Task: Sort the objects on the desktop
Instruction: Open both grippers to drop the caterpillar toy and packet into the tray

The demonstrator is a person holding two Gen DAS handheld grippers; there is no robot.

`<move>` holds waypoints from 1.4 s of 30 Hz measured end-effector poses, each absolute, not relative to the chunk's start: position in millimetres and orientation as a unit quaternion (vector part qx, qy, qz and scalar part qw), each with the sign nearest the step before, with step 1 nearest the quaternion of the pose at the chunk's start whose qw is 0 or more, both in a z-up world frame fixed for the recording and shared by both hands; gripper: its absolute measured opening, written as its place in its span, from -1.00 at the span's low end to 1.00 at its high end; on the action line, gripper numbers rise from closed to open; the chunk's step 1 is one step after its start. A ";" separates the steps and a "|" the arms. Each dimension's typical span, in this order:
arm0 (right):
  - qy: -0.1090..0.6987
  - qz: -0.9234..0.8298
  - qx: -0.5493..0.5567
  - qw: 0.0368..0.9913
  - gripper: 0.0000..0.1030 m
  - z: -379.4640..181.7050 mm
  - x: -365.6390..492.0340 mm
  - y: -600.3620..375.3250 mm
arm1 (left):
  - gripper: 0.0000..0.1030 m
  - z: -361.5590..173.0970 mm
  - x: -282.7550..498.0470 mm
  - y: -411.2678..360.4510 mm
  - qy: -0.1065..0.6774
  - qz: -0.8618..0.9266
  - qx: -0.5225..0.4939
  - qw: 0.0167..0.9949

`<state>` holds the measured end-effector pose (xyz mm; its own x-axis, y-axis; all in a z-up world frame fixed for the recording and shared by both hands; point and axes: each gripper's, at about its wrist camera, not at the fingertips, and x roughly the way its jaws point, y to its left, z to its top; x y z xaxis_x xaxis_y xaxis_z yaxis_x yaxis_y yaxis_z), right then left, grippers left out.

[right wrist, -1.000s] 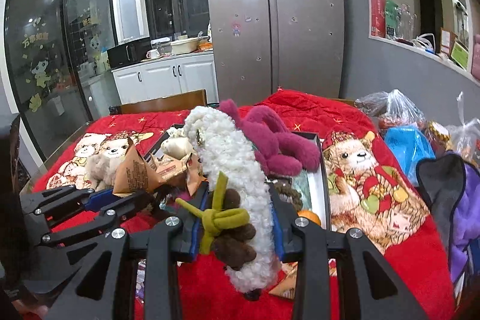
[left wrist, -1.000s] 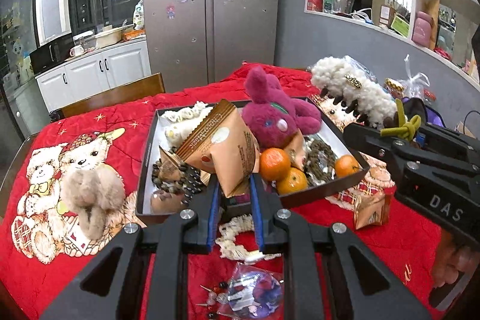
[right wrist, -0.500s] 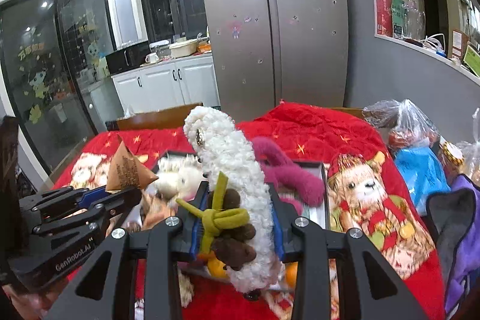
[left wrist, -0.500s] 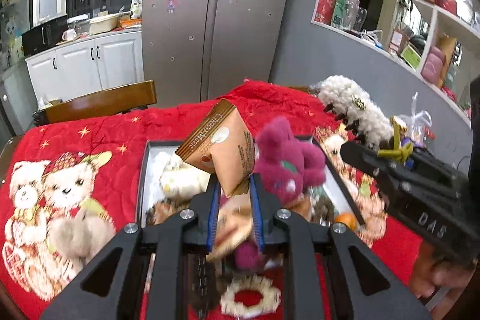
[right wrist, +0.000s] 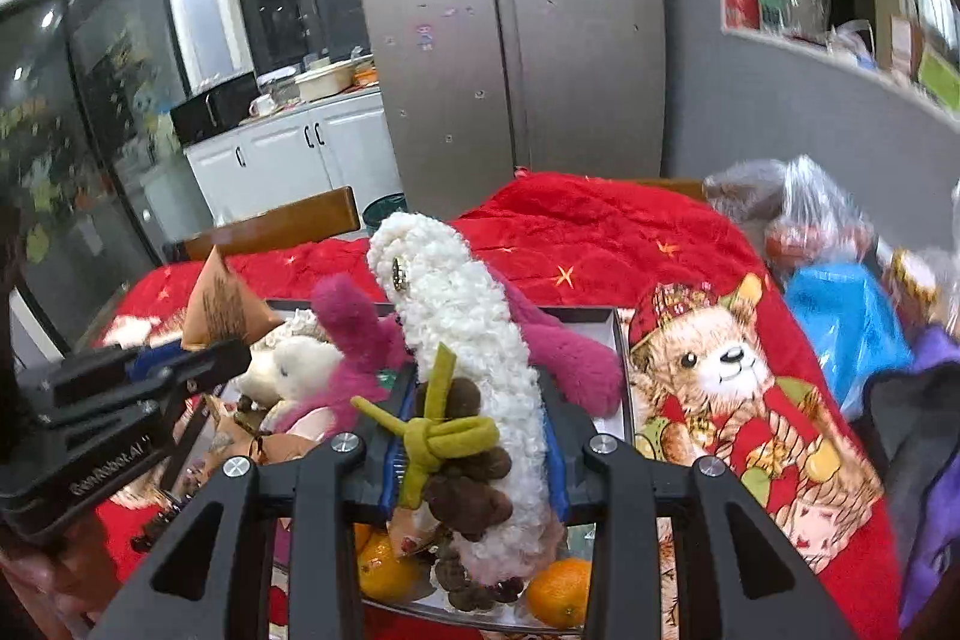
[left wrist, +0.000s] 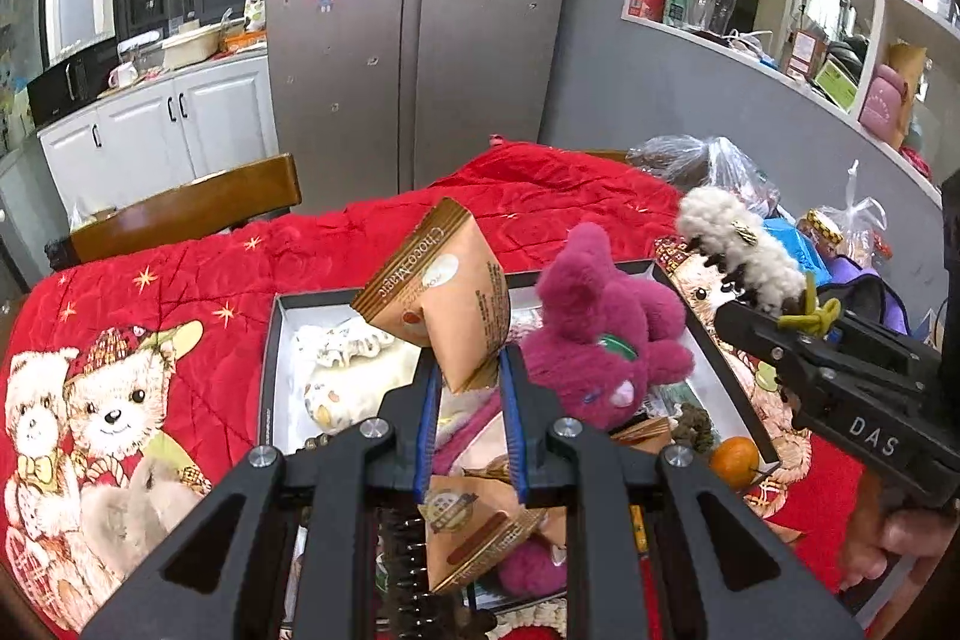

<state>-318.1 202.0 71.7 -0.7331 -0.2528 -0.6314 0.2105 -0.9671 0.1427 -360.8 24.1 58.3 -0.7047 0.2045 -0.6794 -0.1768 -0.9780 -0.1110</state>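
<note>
Left wrist view, left tool (left wrist: 467, 388) clamping brown snack packet (left wrist: 441, 298), right tool (right wrist: 474, 436) clamping fluffy white hair clip (right wrist: 468, 340)

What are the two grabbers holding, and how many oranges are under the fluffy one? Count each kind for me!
brown snack packet, in the left hand-held gripper: 1
fluffy white hair clip, in the right hand-held gripper: 1
brown bobbly hair tie with a green knot, in that same gripper: 1
oranges showing below it in the right wrist view: 2
Total: 5
</note>
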 end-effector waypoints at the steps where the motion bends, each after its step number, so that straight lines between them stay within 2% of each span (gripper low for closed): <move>1: -0.037 -0.930 0.345 0.125 -0.30 71.1 -319.0 204.9 | -0.61 57.2 -361.4 23.2 -0.019 0.922 -0.372 0.106; 11: -0.015 -0.926 0.358 0.115 -0.30 59.1 -320.8 193.4 | -0.61 44.3 -364.7 18.7 -0.016 0.917 -0.386 0.102; 24: -0.026 -0.919 0.374 0.125 -0.30 48.5 -325.9 192.5 | -0.60 43.0 -362.0 26.7 -0.001 0.917 -0.379 0.122; 25: -0.032 -0.918 0.375 0.128 -0.30 47.2 -326.7 193.2 | -0.56 44.2 -361.5 27.5 -0.001 0.918 -0.377 0.122; 27: -0.033 -0.917 0.377 0.128 -0.27 45.1 -328.3 193.8 | -0.11 46.4 -361.2 27.2 -0.004 0.918 -0.377 0.118; 28: -0.034 -0.916 0.378 0.126 -0.24 44.6 -328.8 194.1 | 0.39 47.5 -361.2 25.6 -0.008 0.919 -0.376 0.117; 29: -0.038 -0.916 0.379 0.124 -0.18 44.8 -329.5 195.3 | 0.64 49.8 -360.2 22.6 -0.016 0.923 -0.368 0.113; 31: -0.054 -0.917 0.377 0.123 0.29 47.5 -328.7 199.0 | 0.64 53.5 -358.0 18.2 -0.023 0.929 -0.354 0.102; 36: -0.066 -0.927 0.351 0.115 0.50 62.3 -322.2 207.0 | 0.64 56.0 -360.0 11.4 -0.029 0.928 -0.359 0.092; 42: -0.072 -0.927 0.349 0.116 0.51 65.4 -321.6 209.7 | 0.64 50.6 -362.9 11.6 -0.031 0.924 -0.371 0.089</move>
